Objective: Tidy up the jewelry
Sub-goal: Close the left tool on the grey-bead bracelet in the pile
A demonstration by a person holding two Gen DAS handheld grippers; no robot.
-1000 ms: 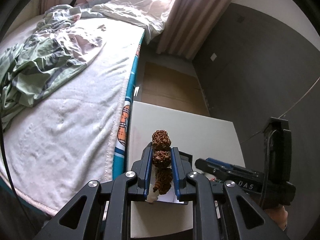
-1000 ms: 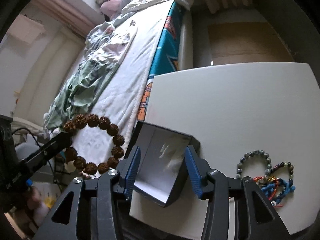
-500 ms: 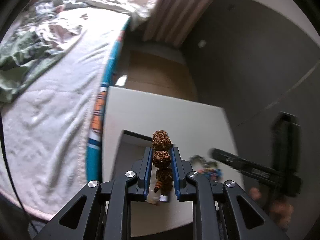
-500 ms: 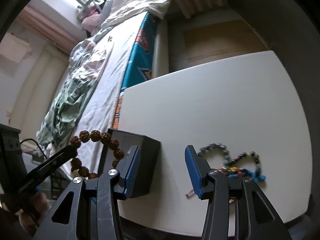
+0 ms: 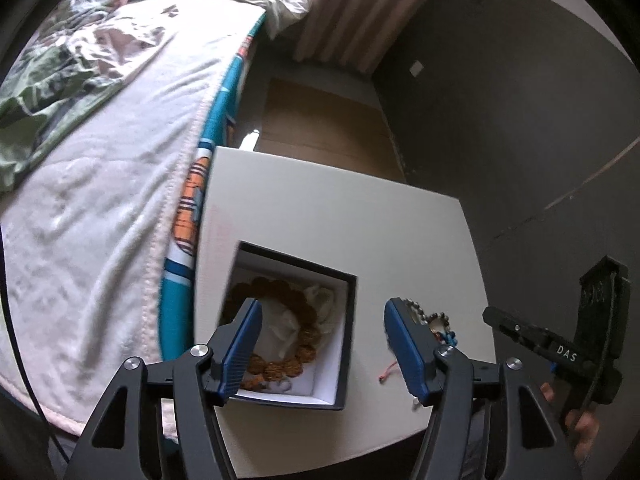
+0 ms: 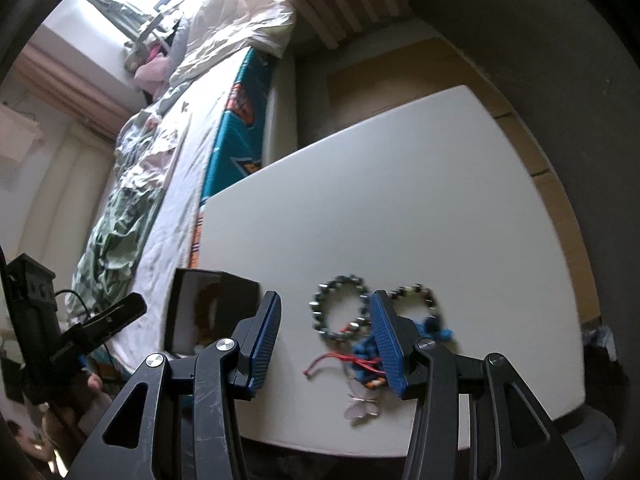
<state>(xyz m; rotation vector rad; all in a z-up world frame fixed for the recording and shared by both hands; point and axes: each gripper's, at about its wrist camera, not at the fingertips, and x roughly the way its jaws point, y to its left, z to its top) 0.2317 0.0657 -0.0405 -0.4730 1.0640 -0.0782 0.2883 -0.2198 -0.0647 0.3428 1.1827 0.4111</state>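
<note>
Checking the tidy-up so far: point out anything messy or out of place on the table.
The loose pile beside the box looks messy: blue and red cords tangled across two bead bracelets, a small clear piece lying apart. The brown bracelet lies in the box. Both grippers, left and right, are open.

Left gripper and right gripper (both empty), jaws spread wide.

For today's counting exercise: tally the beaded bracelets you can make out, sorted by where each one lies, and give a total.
In the box: 1, the brown bracelet
On the table: 2, the grey bracelet and the dark bracelet
Total: 3
The tangled blue and red cords beside them cannot be counted.
</note>
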